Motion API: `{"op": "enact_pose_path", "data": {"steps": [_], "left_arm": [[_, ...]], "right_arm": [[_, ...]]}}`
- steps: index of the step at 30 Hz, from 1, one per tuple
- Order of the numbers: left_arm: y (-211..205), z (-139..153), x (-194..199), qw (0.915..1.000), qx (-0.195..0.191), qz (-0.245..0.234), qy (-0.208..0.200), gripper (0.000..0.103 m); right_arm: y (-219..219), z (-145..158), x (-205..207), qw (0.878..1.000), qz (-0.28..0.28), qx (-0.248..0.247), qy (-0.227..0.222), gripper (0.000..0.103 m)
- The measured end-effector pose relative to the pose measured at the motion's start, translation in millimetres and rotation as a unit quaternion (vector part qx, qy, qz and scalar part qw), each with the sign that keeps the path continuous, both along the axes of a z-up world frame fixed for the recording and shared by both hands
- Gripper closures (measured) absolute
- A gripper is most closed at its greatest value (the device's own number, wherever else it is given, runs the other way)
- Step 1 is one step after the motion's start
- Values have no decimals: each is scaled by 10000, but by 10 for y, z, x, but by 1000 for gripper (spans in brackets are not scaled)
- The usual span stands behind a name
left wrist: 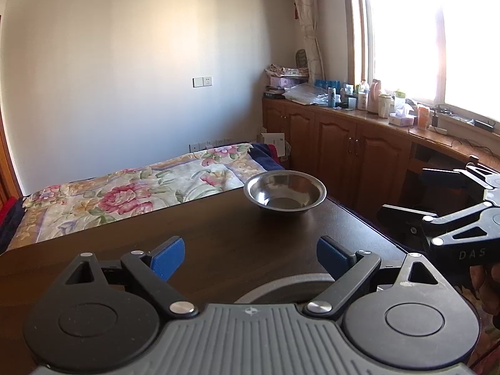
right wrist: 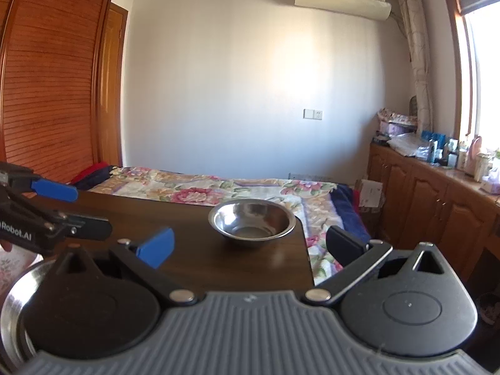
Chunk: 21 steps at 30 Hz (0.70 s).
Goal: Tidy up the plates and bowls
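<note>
Left wrist: bowl (left wrist: 285,194) near table (left wrist: 218,234) far edge.

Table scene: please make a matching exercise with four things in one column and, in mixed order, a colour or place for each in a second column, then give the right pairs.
Things:
1. bowl
2. table
3. bed cover
4. plate

Descriptions:
A. flowers in pink and green
B. dark brown wood
C. at the table's far corner, empty
D. near edge, partly hidden under a gripper

Pairs: 1-C, 2-B, 3-A, 4-D
</note>
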State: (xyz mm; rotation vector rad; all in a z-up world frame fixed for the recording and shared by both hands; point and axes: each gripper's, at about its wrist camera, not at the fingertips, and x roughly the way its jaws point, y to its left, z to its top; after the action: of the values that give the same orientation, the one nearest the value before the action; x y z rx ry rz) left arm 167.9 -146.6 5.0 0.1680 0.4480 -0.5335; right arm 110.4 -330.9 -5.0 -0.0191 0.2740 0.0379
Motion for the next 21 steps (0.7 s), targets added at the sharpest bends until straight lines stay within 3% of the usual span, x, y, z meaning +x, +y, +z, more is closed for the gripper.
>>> {"op": "enact_pose_path", "data": {"steps": [16, 18, 20, 21], "left_arm": [[-484, 92, 551, 9995, 68, -269, 145, 10], [-525, 76, 638, 9993, 129, -304, 169, 10], [-555, 51, 737, 9992, 176, -301, 213, 14], [-565, 35, 788, 9990, 198, -296, 258, 15]], "right_arm": [[-386, 21, 712, 9986, 248, 136, 444, 0], [-418, 0, 790, 9983, 262, 168, 500, 2], [-449, -27, 880, 9977, 292, 186, 589, 16], [-461, -45, 925, 9972, 304, 195, 648, 17]]}}
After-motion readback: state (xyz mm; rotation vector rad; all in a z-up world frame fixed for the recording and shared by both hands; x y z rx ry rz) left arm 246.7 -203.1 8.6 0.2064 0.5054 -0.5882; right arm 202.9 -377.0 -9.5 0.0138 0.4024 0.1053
